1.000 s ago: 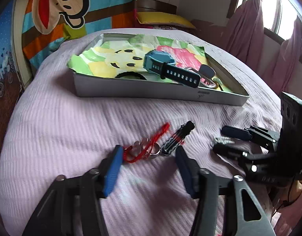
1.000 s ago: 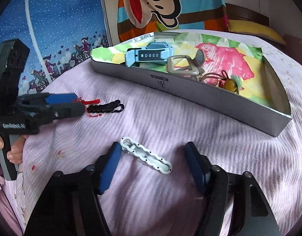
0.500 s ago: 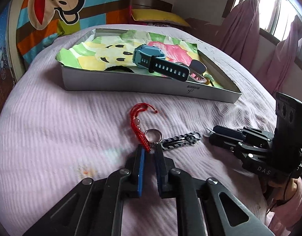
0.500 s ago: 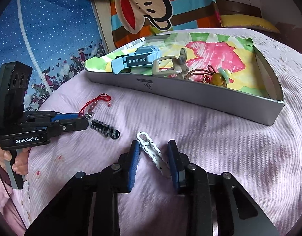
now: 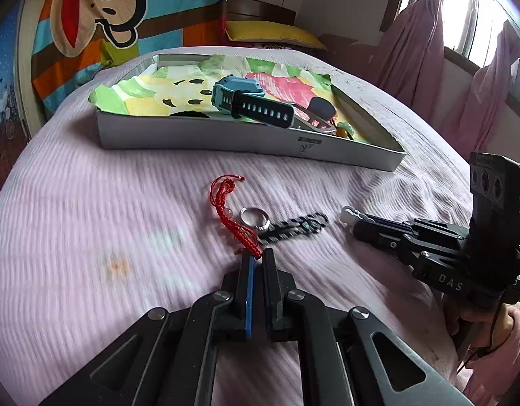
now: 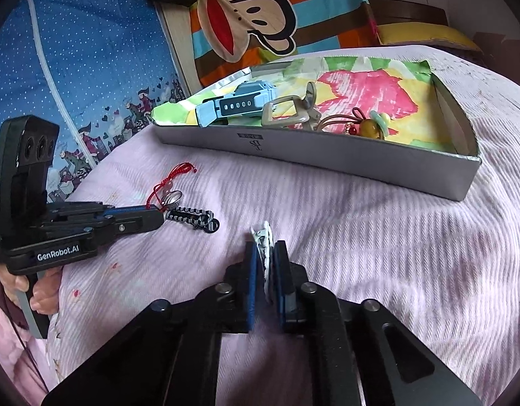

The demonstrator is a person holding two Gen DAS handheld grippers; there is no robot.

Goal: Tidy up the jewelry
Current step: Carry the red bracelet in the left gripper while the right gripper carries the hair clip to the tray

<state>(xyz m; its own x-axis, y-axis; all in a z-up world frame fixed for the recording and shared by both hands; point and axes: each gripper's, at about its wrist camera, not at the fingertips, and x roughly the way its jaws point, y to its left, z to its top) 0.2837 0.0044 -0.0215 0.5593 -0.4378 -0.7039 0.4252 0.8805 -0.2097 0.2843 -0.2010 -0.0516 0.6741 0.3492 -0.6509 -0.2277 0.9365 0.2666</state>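
Both my tongs have just closed, the left tongs [image 5: 257,260] pinching the red cord [image 5: 226,209] and the right tongs [image 6: 265,253] clamping the white clip [image 6: 262,237], both still down on the bed [image 5: 91,203], so each seems ready to lift toward the tray [image 6: 327,155].

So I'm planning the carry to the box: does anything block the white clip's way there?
Nothing visible does. The right gripper is shut on the white clip, and only bare pink bedspread lies between it and the box's near wall. The clip must clear that wall.
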